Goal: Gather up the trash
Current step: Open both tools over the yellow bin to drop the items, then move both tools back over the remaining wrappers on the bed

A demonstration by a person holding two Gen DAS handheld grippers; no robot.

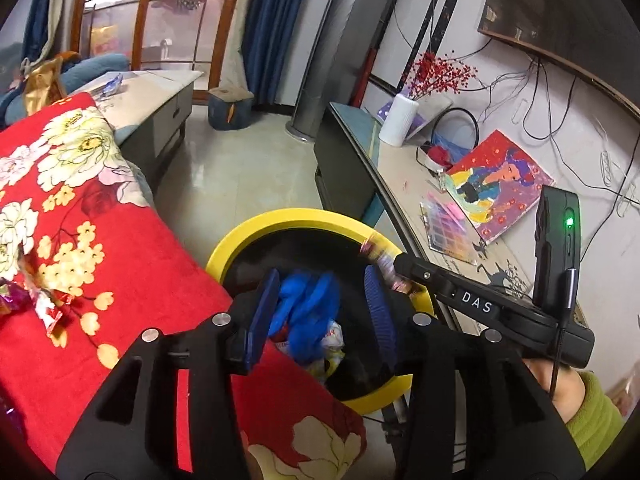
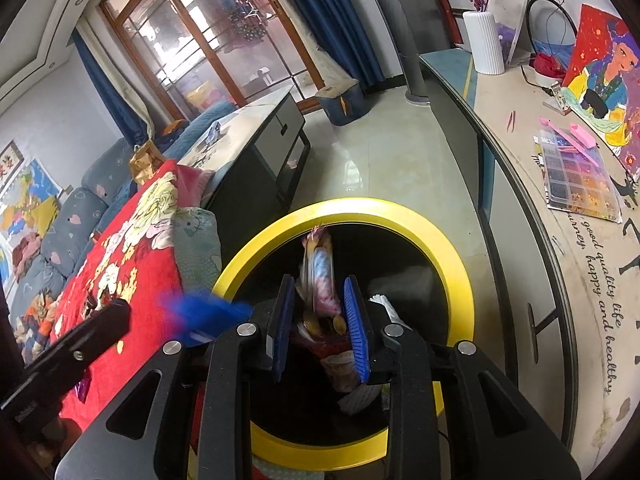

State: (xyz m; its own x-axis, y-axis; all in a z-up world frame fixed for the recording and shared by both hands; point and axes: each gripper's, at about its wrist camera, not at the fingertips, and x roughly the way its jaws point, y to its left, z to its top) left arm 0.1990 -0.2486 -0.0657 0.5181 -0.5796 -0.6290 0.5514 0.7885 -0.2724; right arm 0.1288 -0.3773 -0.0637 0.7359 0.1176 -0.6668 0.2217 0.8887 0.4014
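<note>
Bed [image 1: 76,216]: we see a red flowered blanket over it; its near corner sits just beside the bin, on the left in both views.
Desk [image 2: 576,280]: long, pale top with printed lettering, running along the wall on the right; it carries a white ribbed vase [image 2: 483,42] toward the far end, a painting [image 1: 500,184] leaning on the wall, and a bead tray [image 2: 576,176] near the front edge.
Bin [image 1: 288,218]: round, yellow rim, black inside, standing on the floor between the bed's corner and the desk's front edge.
Trash in bin: we note crumpled paper and wrappers at the bottom, partly hidden by the gripper bodies.
Left hand-held gripper [image 1: 320,304]: over the bin's mouth, jaws spread apart, nothing pressed by the pads; a blue crumpled piece [image 1: 308,300], blurred, shows in the gap between the fingers above the bin's interior.
Right hand-held gripper [image 2: 320,316]: also over the bin's mouth, jaws narrow; a pink-and-blue snack wrapper [image 2: 320,276] stands between the pads and reaches beyond the tips. We cannot tell whether the pads press on it.
Bed-edge trash: shiny crumpled candy wrappers [image 1: 44,300] lie on the blanket at the left edge of the left wrist view.
Person: a green sleeve [image 1: 592,416] shows at the lower right, behind the right gripper's body.
</note>
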